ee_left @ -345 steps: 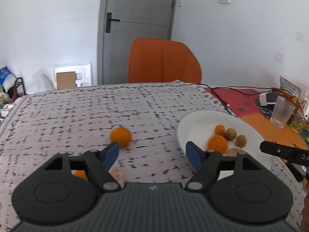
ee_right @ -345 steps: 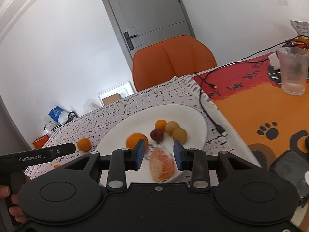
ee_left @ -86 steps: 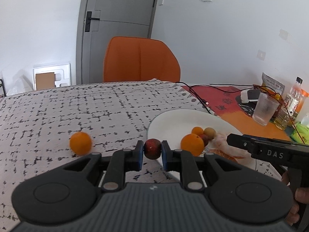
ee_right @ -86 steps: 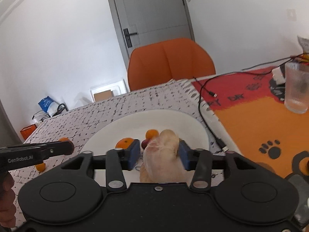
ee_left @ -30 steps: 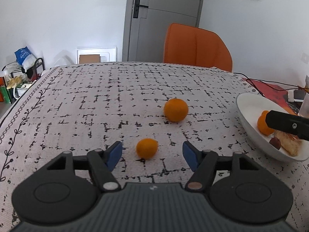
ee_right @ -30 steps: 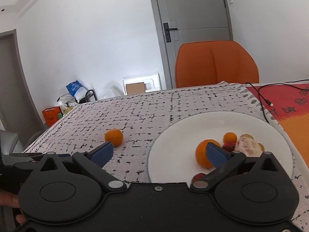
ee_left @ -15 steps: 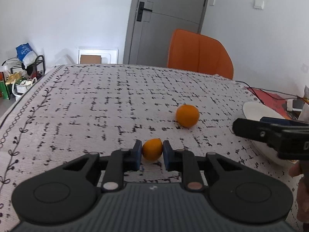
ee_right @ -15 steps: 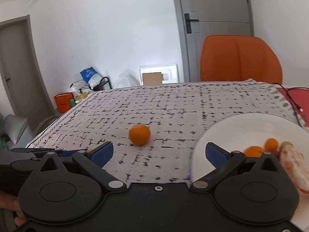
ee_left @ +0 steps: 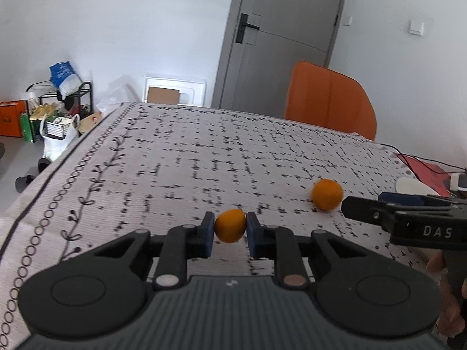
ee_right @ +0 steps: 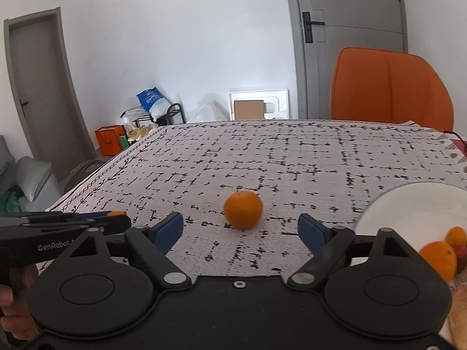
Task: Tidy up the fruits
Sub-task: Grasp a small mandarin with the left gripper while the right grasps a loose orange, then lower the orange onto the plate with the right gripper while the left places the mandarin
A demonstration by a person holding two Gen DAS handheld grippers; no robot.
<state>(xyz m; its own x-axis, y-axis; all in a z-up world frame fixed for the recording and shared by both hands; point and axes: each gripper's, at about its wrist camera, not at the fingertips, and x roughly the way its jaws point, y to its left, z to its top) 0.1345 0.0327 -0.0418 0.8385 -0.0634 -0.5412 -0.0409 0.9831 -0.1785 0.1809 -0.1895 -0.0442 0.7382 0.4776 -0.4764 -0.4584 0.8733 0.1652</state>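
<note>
Tongs, left (ee_left: 230, 229): my pads clamped on small tangerine (ee_left: 230, 225). Tongs, right (ee_right: 241, 230): apart, just been narrowing, nothing between; orange (ee_right: 243, 209) ahead on surface (ee_right: 292, 157).

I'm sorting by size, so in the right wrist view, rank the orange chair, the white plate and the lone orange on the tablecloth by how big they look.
1. orange chair
2. white plate, though the frame edge cuts it off
3. lone orange

The chair stands farthest away yet looks largest, so that ranking is safe.

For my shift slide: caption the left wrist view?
Left gripper shut on a small orange above the patterned tablecloth; a bigger orange waits nearby.
</note>
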